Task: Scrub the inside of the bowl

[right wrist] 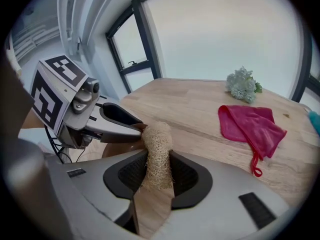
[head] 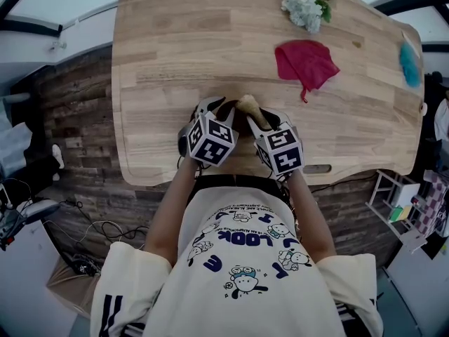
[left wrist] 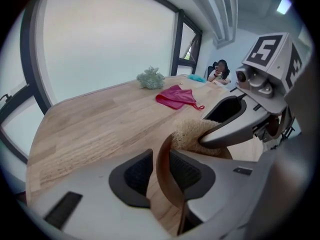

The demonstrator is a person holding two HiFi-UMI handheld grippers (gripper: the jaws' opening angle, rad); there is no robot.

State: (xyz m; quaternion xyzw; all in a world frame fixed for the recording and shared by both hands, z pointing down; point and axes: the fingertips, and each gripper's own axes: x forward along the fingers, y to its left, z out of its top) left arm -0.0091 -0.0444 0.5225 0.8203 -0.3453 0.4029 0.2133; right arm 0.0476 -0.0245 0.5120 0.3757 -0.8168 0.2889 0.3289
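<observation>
Both my forearms [head: 172, 209] are bent in close before my chest. My hands meet at the middle of the bench's [head: 175, 55] near edge, each gripper tipped forward and down, the two marker cubes side by side. My left gripper [head: 215, 112] has its fingers apart. The thin brown rim of the bowl [left wrist: 170, 181] stands between them, close to one pad, with nothing squeezing it that I can see. My right gripper [right wrist: 159, 176] has its fingers clamped on the loofah [right wrist: 157, 144], whose top pokes out past them, just by the bowl's rim and my left fingers. From above the bowl is almost wholly hidden under the grippers, and its inside shows in no view. Farther out, toward the far right corner, lie a red cloth [head: 305, 62] and a bunch of flowers [head: 303, 7]. A blue thing [head: 409, 63] at the right edge is too small to name.
</observation>
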